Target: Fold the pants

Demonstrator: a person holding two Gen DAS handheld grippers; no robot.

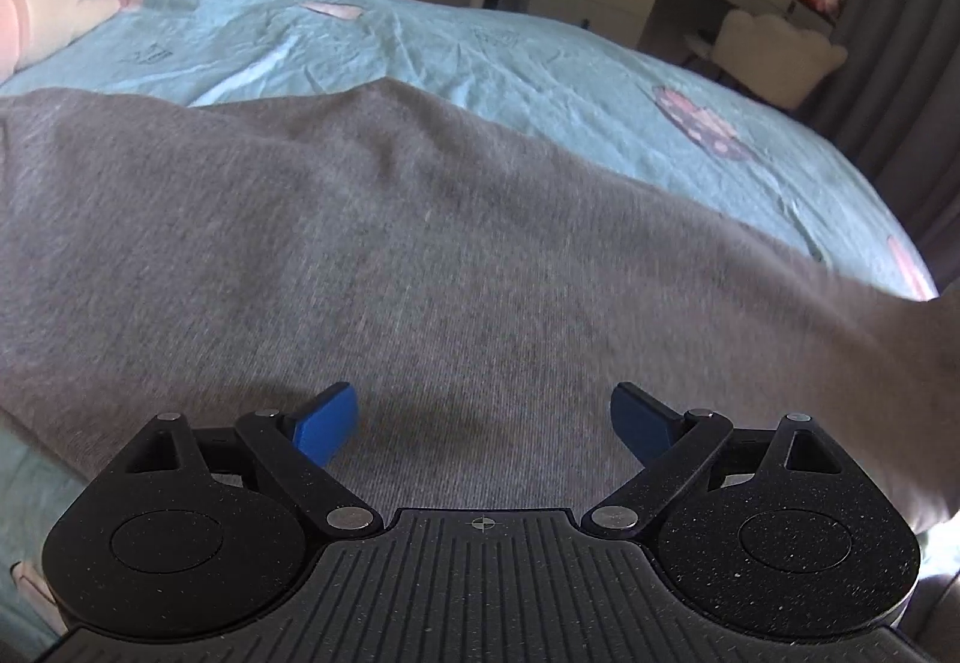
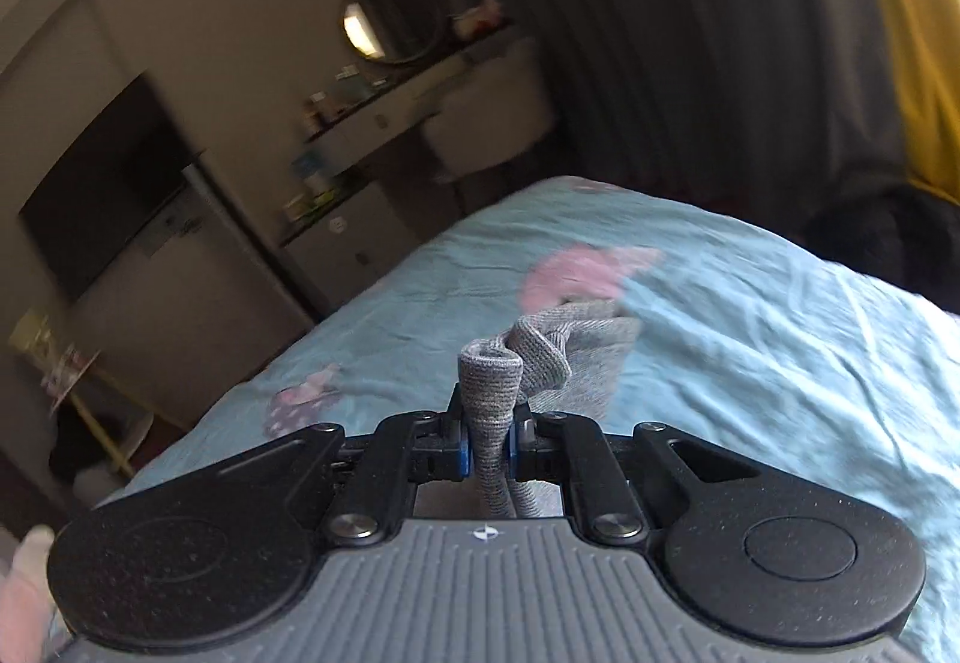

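1. My right gripper (image 2: pixel 489 444) is clamped on a bunched fold of the grey pants (image 2: pixel 543 357). The knit cloth is pinched between the blue pads (image 2: pixel 463 450) and loops up above the fingers.

2. I read that grip as holding an end of the garment, perhaps a leg hem, though the bunching hides which part it is. It is held up off the bed sheet (image 2: pixel 750 339) so it can be carried over the rest.

3. My left gripper (image 1: pixel 483 420) stands wide open. Its blue pads (image 1: pixel 327 423) sit apart above the cloth and pinch nothing.

4. In the left wrist view the pants (image 1: pixel 360 243) lie broad across the light blue bed sheet (image 1: pixel 420 45), with the right-hand side rising toward the frame edge, I think toward the lifted end.

5. I judge the left gripper is kept low over the body of the garment to pin or steady it, so the lift does not drag the whole piece.

6. The right view is blurred, so finer detail of the held fold is unclear. A pink plush toy (image 1: pixel 54 12) lies far off at the head of the bed.
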